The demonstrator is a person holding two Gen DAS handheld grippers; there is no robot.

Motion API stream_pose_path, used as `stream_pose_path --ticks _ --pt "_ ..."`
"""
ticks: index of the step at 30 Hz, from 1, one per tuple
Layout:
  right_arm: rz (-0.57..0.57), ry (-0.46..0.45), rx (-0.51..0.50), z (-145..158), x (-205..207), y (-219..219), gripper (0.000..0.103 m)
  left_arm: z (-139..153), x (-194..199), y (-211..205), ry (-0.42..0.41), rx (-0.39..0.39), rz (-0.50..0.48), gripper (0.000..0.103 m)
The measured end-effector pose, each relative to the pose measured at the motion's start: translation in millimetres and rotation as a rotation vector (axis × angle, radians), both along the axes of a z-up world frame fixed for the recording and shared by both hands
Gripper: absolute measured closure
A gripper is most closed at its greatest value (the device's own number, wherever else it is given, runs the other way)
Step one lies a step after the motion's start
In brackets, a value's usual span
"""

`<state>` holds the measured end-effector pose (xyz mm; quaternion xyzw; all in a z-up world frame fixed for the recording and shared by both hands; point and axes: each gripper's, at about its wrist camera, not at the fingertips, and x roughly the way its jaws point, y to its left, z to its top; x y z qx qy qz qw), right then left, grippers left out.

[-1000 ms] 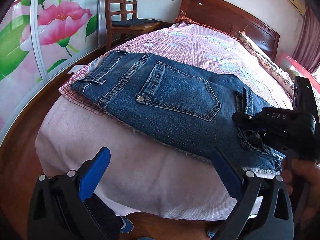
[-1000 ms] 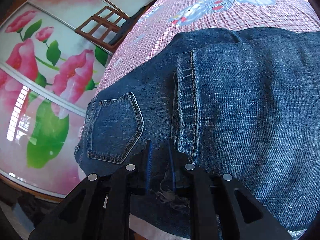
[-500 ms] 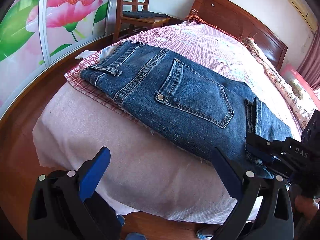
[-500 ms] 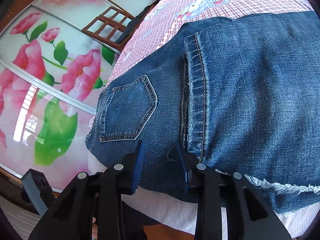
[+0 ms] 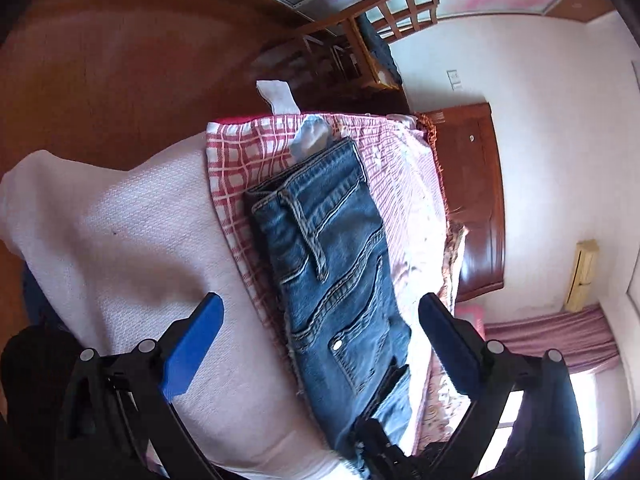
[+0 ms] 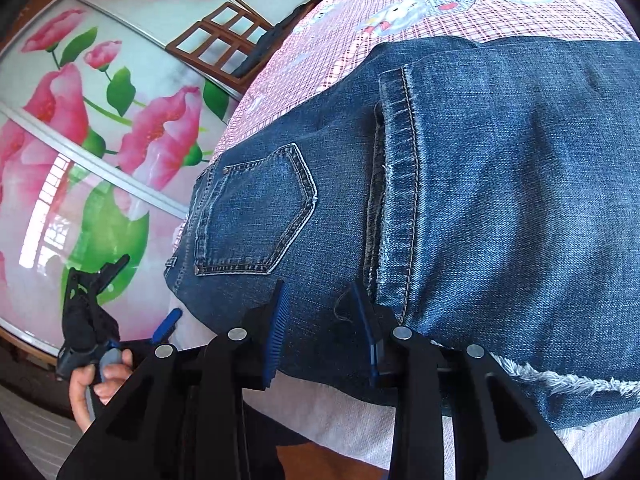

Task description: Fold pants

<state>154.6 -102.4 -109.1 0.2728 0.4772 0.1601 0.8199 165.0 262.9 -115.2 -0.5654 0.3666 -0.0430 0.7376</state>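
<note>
The dark blue denim pants (image 6: 460, 184) lie folded on the pink-checked bed (image 6: 440, 4), at its near edge. The right gripper (image 6: 320, 320), partly open at six o'clock, straddles the denim edge without clamping. The left gripper (image 5: 320, 340) hangs wide open and empty, probably to regrasp.

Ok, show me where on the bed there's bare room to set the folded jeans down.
Free: the white blanket at the bed's end, bordered by the checked cloth and the floor; also the pink plaid sheet beyond the jeans, toward the headboard. Crowded: the near edge, where the right gripper sits at the jeans.
</note>
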Motion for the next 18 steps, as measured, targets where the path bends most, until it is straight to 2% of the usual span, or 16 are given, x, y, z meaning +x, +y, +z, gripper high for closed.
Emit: stream_pose_path --ticks 4,7,11,13,15,16,18 --pt "0.002 -0.004 -0.002 0 1 1 0.072 -5 11 4 -0.029 -0.078 0.044 0.013" --pt "0.004 -0.006 -0.002 0 0 2 0.072 -7 20 0 -0.048 -0.091 0.058 0.018" --pt "0.003 -0.006 0.001 -1 0 2 0.072 -12 34 -3 -0.040 -0.070 0.050 0.018" --pt "-0.001 -0.005 0.005 -1 0 1 0.072 -16 41 -2 0.010 -0.039 0.044 0.018" --pt "-0.003 -0.004 0.009 -2 0 0 0.072 -10 45 -3 0.004 -0.001 0.030 0.018" --pt "-0.002 -0.004 0.009 -2 0 -1 0.072 -9 48 -5 0.019 0.023 0.030 0.021" --pt "0.002 -0.009 0.003 -1 0 0 0.072 -11 51 -5 0.079 0.071 0.039 0.050"
